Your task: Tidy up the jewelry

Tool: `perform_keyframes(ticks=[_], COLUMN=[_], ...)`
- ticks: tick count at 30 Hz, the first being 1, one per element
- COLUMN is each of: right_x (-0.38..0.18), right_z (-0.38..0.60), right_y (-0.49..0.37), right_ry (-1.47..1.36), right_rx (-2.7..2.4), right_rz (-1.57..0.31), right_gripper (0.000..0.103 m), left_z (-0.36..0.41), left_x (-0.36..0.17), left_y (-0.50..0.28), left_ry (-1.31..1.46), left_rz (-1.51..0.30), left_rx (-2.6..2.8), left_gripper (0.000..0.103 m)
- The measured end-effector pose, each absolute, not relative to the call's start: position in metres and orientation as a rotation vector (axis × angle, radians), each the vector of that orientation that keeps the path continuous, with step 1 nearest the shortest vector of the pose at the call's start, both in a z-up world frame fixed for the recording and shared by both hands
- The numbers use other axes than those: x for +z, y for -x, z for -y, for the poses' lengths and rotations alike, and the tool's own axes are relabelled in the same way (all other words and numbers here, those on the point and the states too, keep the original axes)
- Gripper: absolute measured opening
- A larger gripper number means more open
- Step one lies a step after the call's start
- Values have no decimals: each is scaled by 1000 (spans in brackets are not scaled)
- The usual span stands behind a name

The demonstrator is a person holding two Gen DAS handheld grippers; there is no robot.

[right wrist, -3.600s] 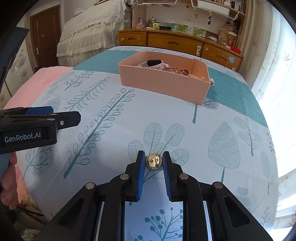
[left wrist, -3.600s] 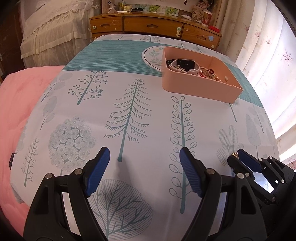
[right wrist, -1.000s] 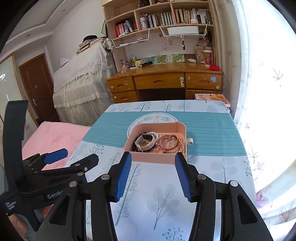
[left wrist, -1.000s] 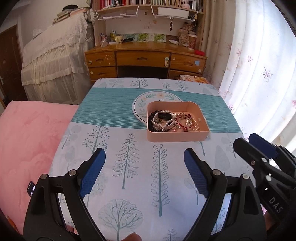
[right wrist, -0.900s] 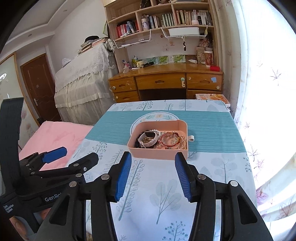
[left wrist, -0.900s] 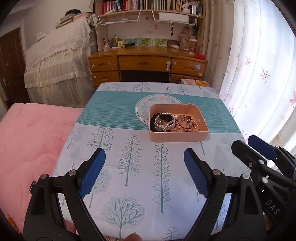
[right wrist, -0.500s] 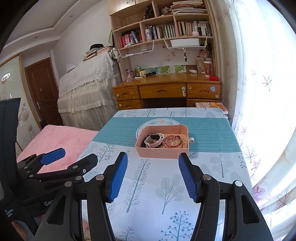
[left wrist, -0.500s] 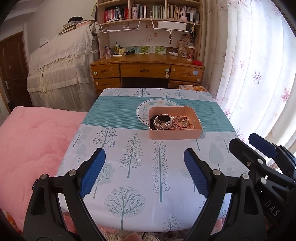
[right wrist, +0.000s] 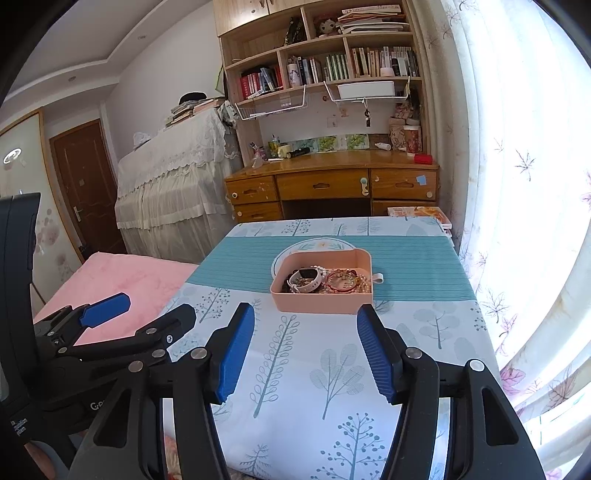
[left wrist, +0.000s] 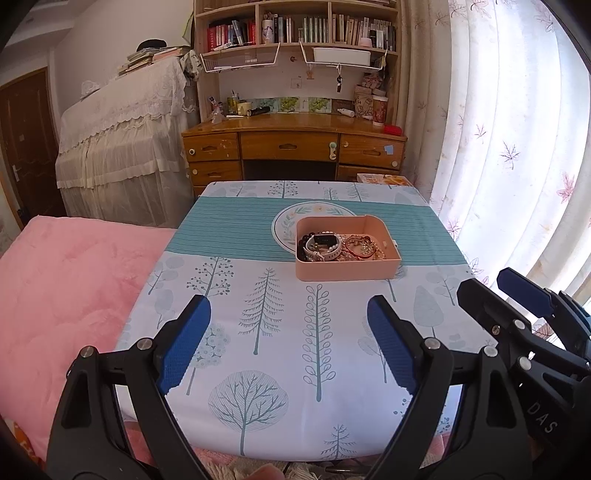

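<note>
**Both grippers empty above the near edge, jewelry in the pink tray**

We hold the left gripper (left wrist: pixel 286 341) over the near edge of the table (left wrist: pixel 258 435), its blue pads (left wrist: pixel 183 345) spread wide with nothing between them. Our right gripper (right wrist: pixel 304 349) hangs just beside it, toward the window-side near corner. Its jaws have just been opening and now stand apart, and only the tree-printed tablecloth (right wrist: pixel 306 387) shows through the gap. Neither gripper touches the cloth or anything on it.

The pink tray (left wrist: pixel 347 271) sits on the far half of the table, a little toward the window side, straddling the line where the teal striped band of the cloth meets the white printed part. Its far left corner overlaps a round floral medallion (left wrist: pixel 286 219) printed on the cloth. The jewelry (left wrist: pixel 341 248) lies heaped inside the tray: a watch (left wrist: pixel 324 246) with a pale strap on the left, red bangles (left wrist: pixel 357 248) and pearl strands to its right. We cannot tell the smaller pieces apart. From the right wrist view a small white tab (right wrist: pixel 377 277) sticks out at the tray's window-side wall.

The tray stands well apart from both grippers, and the near half of the cloth between them carries only its printed trees.

A pink blanket (left wrist: pixel 70 280) lies against the left edge of the table. Beyond the far edge stands a wooden desk (left wrist: pixel 291 146) with bookshelves (left wrist: pixel 299 29) above it, and a leaf-patterned curtain (left wrist: pixel 506 129) hangs along the right edge.
</note>
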State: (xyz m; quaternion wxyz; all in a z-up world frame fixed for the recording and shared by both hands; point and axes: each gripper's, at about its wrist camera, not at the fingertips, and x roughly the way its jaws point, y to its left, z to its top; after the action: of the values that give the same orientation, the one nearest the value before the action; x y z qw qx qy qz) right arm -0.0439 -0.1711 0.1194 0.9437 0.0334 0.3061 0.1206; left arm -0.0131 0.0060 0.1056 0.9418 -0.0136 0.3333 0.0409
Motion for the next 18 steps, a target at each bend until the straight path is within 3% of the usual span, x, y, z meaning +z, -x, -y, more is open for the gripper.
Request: perform_keyframes(ticks=[18], right_x=[120], right_z=[171], right_y=[43], right_ry=[-66], right_rx=[245], right_rz=[-625], right_gripper=[59], left_z=[-8], left_x=[106], left_y=[12], left_ry=[29], left_rz=[-688], left_rx=[85], left_gripper=[85])
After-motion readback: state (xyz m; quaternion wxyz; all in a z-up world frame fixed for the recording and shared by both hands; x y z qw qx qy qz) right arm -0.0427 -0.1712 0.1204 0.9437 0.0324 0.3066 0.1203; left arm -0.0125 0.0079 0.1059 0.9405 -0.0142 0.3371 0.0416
